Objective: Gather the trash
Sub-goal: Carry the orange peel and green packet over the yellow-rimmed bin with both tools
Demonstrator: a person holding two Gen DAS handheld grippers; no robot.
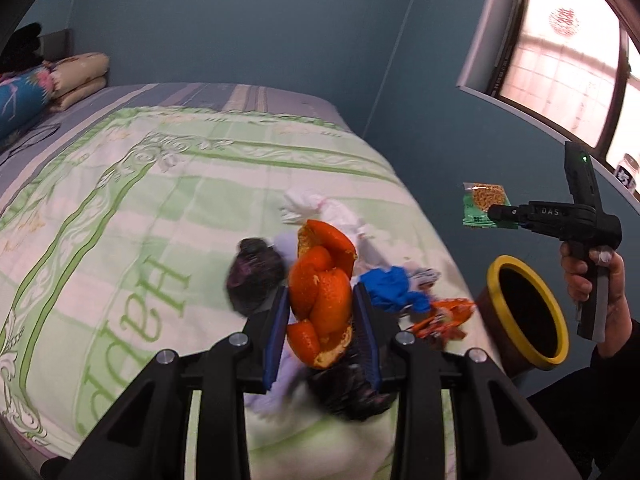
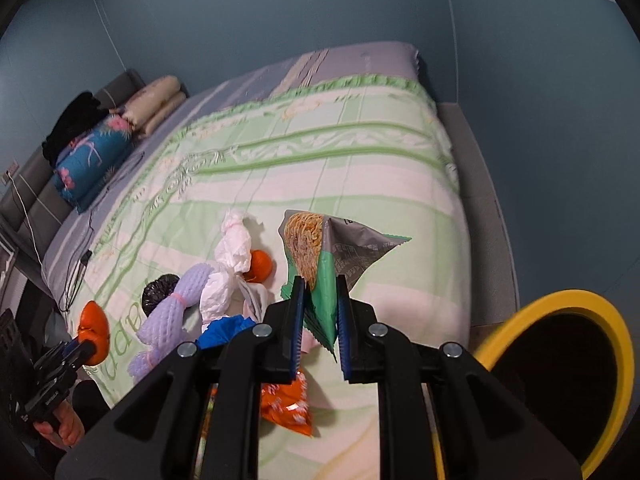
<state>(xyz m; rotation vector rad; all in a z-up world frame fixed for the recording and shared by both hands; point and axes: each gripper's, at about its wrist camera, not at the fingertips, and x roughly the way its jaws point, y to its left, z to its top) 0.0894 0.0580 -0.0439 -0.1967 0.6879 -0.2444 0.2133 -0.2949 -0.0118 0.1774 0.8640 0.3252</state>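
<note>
My left gripper [image 1: 322, 312] is shut on a large piece of orange peel [image 1: 320, 280], held above the trash heap on the green bedspread [image 1: 140, 240]. The right wrist view shows that gripper [image 2: 86, 346] low on the left with the peel [image 2: 94, 332]. My right gripper [image 2: 320, 300] is shut on a green noodle snack packet [image 2: 320, 252], and hangs over the bed's edge [image 1: 496, 214] with the packet [image 1: 484, 204]. On the bed lie white tissue [image 2: 232, 264], a lavender foam net [image 2: 172, 312], a black bag [image 2: 158, 292], a blue wad [image 2: 224, 330], an orange wrapper [image 2: 286, 404] and another peel [image 2: 260, 266].
A brown bin with a yellow rim [image 2: 576, 300] stands open beside the bed at the right, also in the left wrist view [image 1: 506, 261]. Folded quilts and a blue pillow [image 2: 94, 160] sit at the headboard. A black cable [image 2: 80, 264] lies along the bed's left side.
</note>
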